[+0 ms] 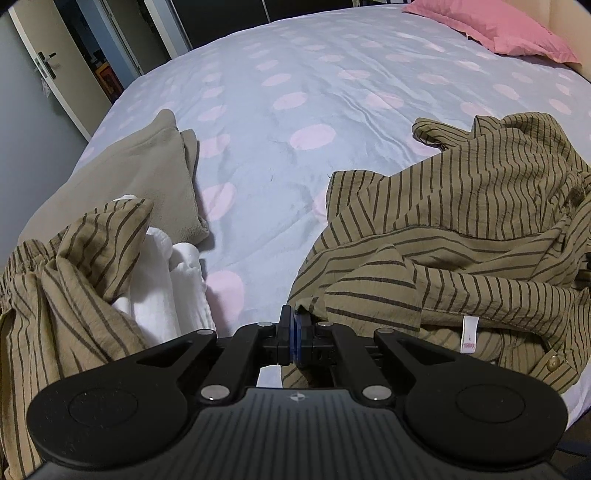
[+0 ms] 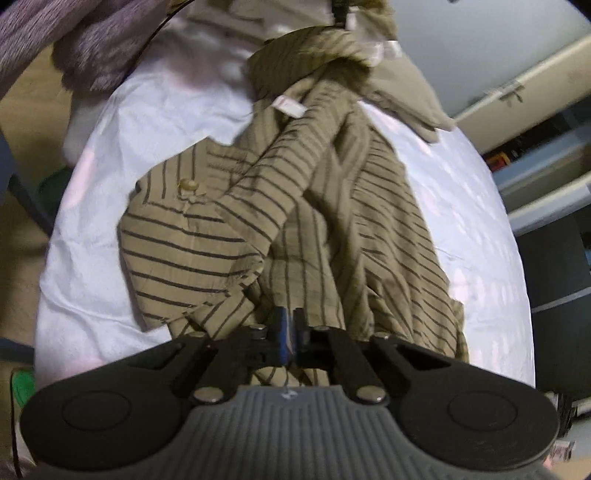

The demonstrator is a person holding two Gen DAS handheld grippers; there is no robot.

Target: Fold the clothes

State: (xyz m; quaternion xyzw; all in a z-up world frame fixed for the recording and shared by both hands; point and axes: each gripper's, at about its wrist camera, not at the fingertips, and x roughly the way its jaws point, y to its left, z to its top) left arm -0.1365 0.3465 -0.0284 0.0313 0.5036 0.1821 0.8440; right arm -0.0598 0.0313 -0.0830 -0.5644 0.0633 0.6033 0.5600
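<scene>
Left of the striped shirt (image 1: 461,236), bedspread (image 1: 295,66) lies bare.

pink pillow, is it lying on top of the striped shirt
No, the pink pillow lies at the bed's far end, apart from the striped shirt.

The shirt (image 1: 480,236) is crinkled, matt striped cloth with a glossy button (image 1: 552,364); left of it lie a fluffy white towel (image 1: 166,280) and smooth duvet (image 1: 295,92).
</scene>
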